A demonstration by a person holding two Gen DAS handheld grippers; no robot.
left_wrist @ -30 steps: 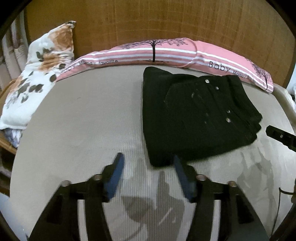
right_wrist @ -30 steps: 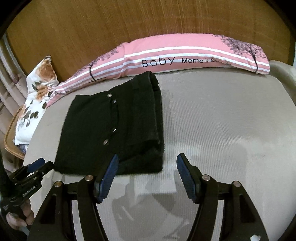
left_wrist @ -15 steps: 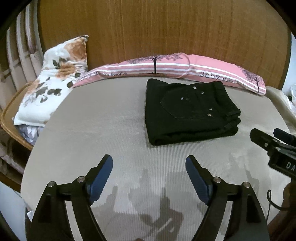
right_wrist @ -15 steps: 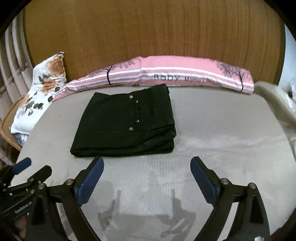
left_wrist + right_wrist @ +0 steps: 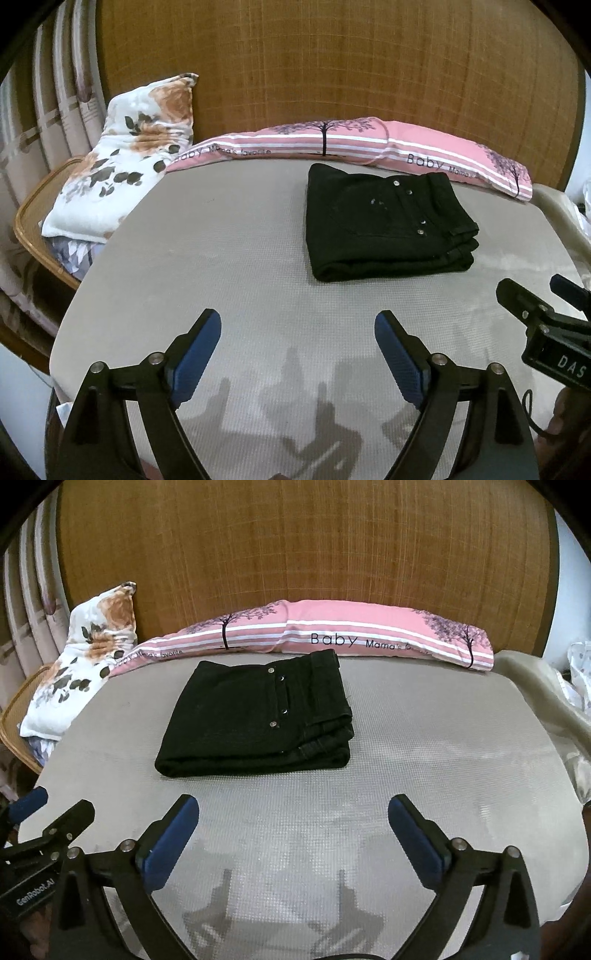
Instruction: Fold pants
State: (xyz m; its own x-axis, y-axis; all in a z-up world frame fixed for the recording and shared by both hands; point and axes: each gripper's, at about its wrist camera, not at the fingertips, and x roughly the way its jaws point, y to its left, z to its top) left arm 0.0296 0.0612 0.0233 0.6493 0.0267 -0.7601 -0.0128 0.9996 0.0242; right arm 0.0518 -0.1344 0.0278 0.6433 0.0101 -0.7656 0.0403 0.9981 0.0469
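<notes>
The black pants [image 5: 384,221] lie folded into a compact rectangle with metal buttons on top, toward the back of the grey mat [image 5: 240,258]. They also show in the right wrist view [image 5: 258,716]. My left gripper [image 5: 297,332] is open and empty, well in front of the pants. My right gripper [image 5: 293,818] is open and empty, also in front of them. Each gripper shows at the edge of the other's view: the right one [image 5: 546,325], the left one [image 5: 44,827].
A long pink striped pillow [image 5: 332,635] lies along the back edge by the wooden headboard [image 5: 295,554]. A floral pillow [image 5: 125,158] rests on a rattan chair [image 5: 33,206] at the left. Pale cloth [image 5: 535,686] lies at the right.
Both grippers have pulled back and away from the folded pants and opened wider. The pants have stayed in place.
</notes>
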